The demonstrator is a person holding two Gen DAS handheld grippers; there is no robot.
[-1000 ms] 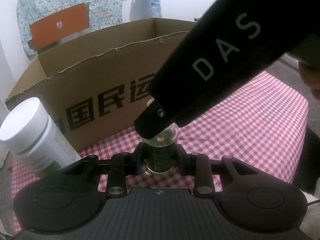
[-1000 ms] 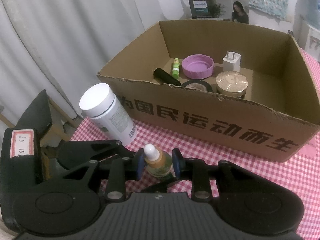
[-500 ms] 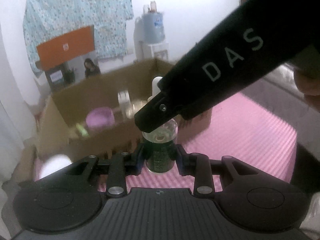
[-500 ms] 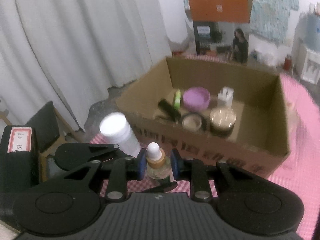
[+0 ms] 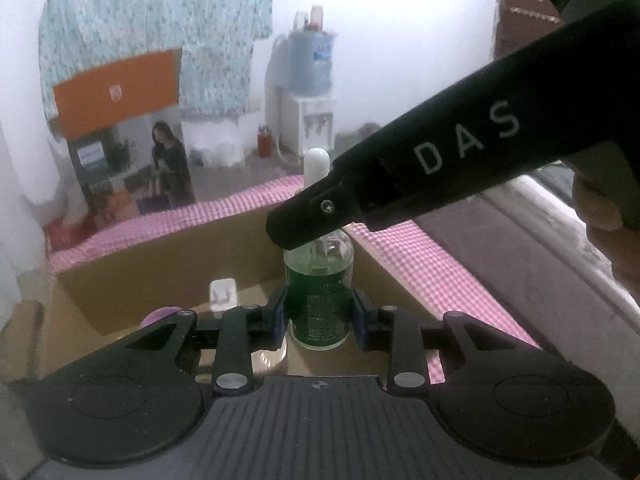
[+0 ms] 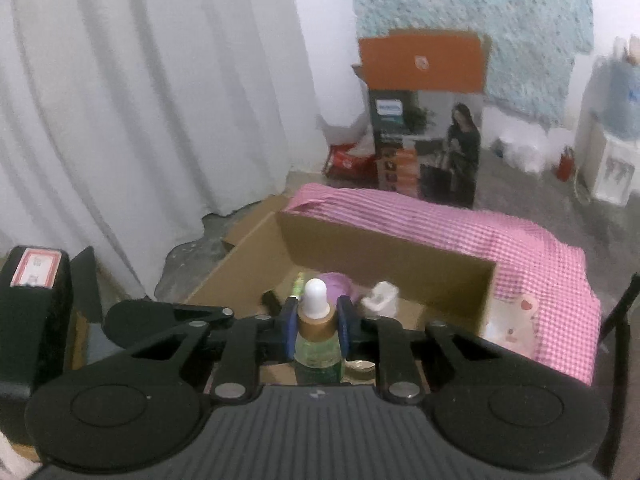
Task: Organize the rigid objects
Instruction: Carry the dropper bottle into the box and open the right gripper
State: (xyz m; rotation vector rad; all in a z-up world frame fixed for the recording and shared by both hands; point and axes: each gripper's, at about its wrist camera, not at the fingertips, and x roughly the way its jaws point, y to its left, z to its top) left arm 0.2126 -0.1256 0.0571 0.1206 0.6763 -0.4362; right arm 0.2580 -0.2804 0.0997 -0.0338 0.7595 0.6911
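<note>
A dropper bottle (image 5: 319,280) of green liquid, with a white bulb (image 6: 316,294) and a gold collar, hangs upright above the open cardboard box (image 6: 380,256). My left gripper (image 5: 320,316) is shut on the bottle's body. My right gripper (image 6: 318,322) holds its gold collar from above; its jaws are closing and the blue pads (image 6: 291,324) press on the collar. In the left wrist view the right gripper's black housing (image 5: 440,160) crosses over the bottle's neck and hides it.
Inside the box lie a purple lid (image 6: 340,280), a white plug adapter (image 6: 380,298), a green stick (image 6: 298,284), a black tube (image 6: 271,302) and a gold lid (image 6: 360,366). The pink checked tablecloth (image 6: 520,240) lies around the box. A hand (image 5: 608,232) shows at the right edge.
Both grippers have risen with the bottle from the tablecloth in front of the box to above its inside. The white jar has dropped out of view.
</note>
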